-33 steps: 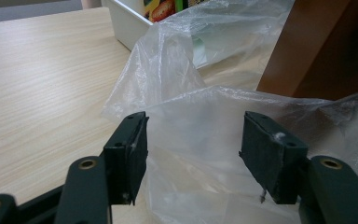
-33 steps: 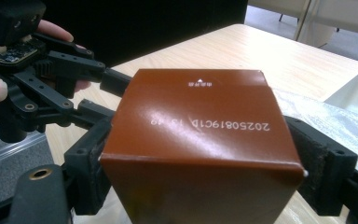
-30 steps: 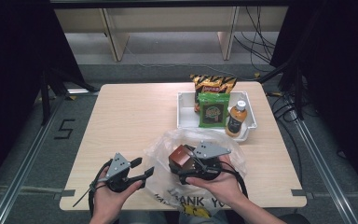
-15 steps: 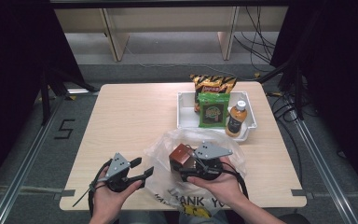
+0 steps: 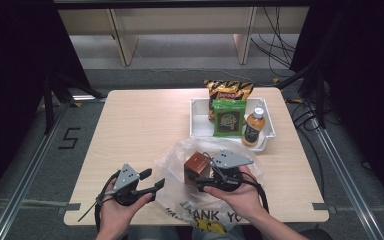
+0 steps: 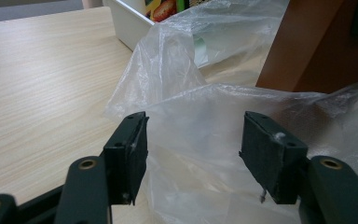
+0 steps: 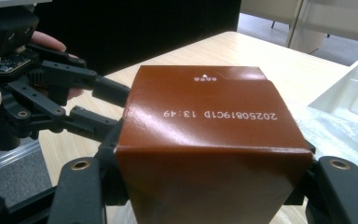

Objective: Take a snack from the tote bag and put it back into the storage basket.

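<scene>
Looks like bagging is barely underway. The right gripper has its fingers clamped on a small brown cardboard box, held over the clear crinkly plastic bag near the tabletop's front edge. The left gripper sits with its fingers spread apart around the bag's rim, gripping nothing. The white plastic tray toward the back right corner is holding chip bags and a bottle, so I'd guess most of the packing is left.
</scene>
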The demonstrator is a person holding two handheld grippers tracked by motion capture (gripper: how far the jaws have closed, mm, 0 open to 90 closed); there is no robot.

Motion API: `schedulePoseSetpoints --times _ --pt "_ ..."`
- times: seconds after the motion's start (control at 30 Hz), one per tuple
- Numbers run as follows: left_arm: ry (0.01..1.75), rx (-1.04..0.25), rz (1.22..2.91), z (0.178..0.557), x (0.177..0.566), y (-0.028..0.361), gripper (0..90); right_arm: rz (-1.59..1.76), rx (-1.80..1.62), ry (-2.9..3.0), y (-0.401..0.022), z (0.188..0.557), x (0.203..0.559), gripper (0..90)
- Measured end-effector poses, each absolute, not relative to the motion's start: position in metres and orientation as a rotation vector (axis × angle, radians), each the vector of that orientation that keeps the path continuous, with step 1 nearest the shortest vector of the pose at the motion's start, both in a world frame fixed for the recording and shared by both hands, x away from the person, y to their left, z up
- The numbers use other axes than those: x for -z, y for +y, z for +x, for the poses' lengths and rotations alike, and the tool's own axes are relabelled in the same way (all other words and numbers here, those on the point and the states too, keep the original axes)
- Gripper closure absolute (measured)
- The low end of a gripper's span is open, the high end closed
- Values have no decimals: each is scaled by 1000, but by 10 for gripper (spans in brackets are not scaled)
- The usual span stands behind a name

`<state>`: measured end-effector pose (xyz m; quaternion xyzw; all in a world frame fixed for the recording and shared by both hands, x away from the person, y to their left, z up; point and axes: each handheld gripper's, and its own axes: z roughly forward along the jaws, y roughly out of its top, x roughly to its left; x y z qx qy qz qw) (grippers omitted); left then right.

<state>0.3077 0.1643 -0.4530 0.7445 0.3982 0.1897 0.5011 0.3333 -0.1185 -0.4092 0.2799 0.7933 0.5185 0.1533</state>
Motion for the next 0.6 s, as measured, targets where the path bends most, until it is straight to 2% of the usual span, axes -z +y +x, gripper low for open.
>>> schedulePoseSetpoints --times 0.6 --pt "975 -455 1790 307 451 165 405 838 -1532 2264 -123 335 400 380"
